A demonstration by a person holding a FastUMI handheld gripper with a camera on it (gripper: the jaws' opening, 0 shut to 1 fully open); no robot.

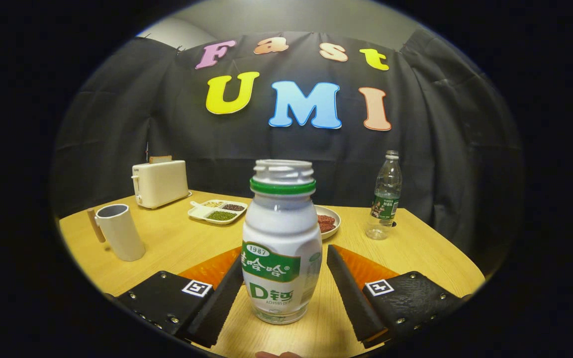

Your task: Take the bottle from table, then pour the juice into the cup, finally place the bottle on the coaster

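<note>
The hand-held gripper (285, 283) stands wide open around the uncapped white plastic bottle with a green label (280, 243), which is upright on the wooden table (167, 243) untouched, so gripping, pouring into the white cup (120, 231) near the table's left edge and the coaster all remain.

On the far left of the wooden table (167, 243) you have a cream toaster (160, 183) with a slice standing up out of its slot. To its right lies a white divided tray (217, 211), its compartments holding green, dark and pale beans or grains. Further right you see a plate (330, 222) of reddish-brown food, partly hidden. Near the table's far right corner stands a clear plastic water bottle (386, 196), upright and capped, with a green label.
</note>
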